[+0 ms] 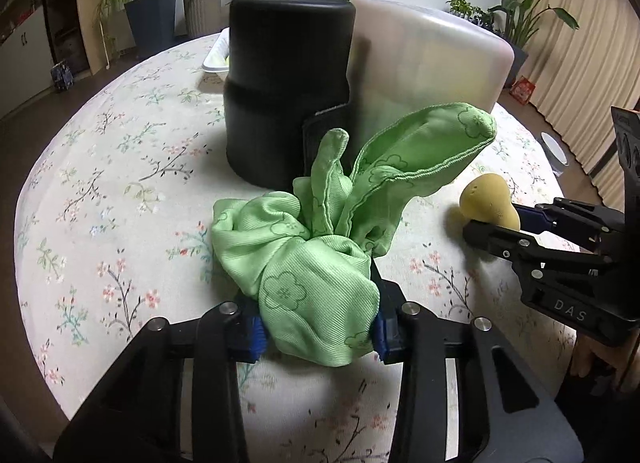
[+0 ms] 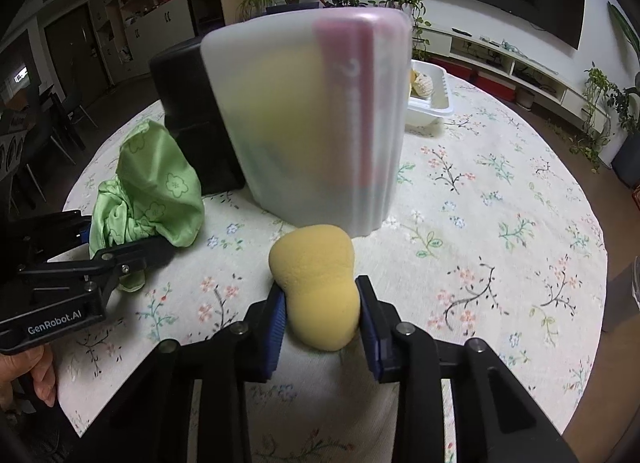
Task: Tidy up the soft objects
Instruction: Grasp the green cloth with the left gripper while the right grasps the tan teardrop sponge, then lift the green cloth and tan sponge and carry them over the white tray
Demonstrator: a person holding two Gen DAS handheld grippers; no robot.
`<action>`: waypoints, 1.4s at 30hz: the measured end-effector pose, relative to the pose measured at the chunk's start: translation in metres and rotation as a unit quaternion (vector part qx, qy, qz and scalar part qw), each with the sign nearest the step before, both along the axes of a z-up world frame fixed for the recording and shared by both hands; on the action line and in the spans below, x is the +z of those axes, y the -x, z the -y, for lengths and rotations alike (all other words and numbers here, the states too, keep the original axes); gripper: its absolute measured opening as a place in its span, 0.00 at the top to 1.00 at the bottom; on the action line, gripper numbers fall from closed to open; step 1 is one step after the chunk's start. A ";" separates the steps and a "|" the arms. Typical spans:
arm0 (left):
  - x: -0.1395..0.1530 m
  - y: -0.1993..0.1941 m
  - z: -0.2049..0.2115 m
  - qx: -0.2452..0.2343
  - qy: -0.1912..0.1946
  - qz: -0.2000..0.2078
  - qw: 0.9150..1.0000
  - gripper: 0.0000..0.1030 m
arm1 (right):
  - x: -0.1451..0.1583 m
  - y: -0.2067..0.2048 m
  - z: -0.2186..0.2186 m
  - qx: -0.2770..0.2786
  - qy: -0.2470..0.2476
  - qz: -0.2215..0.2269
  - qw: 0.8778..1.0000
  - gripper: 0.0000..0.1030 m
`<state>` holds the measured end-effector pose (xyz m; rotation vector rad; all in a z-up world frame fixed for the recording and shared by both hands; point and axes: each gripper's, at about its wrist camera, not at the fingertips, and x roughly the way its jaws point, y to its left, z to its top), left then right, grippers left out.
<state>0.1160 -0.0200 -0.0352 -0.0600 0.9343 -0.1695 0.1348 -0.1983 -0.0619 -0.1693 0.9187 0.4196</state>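
A crumpled green cloth [image 1: 312, 263] with a flower print lies bunched on the flowered tablecloth, and my left gripper [image 1: 318, 331] is shut on its near end; two flaps stick up behind. In the right wrist view the same green cloth [image 2: 156, 199] sits at the left with the left gripper [image 2: 120, 255] on it. My right gripper [image 2: 322, 315] is shut on a yellow pear-shaped sponge [image 2: 320, 287], its blue pads pressing both sides. From the left wrist view, the sponge [image 1: 488, 203] shows in the right gripper [image 1: 500, 227] at the right.
A black bin [image 1: 288, 95] and a translucent white bin [image 1: 424, 63] stand side by side just behind the cloth and sponge. A white tray [image 2: 430, 101] with pale objects sits farther back. A hand [image 2: 32, 379] holds the left gripper. The round table [image 2: 520, 223] drops off all around.
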 end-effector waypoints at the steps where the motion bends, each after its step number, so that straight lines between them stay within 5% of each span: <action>1: 0.000 0.002 -0.001 0.001 0.002 0.001 1.000 0.65 | 0.000 0.003 0.000 0.000 -0.001 0.000 1.000 0.65; 27: 0.042 0.042 -0.063 0.046 0.026 0.034 0.998 0.65 | 0.047 0.053 0.048 -0.032 -0.028 0.016 0.999 0.66; 42: 0.089 -0.025 -0.122 0.070 -0.012 0.058 0.996 0.65 | 0.090 -0.014 0.095 -0.071 -0.001 0.050 0.996 0.66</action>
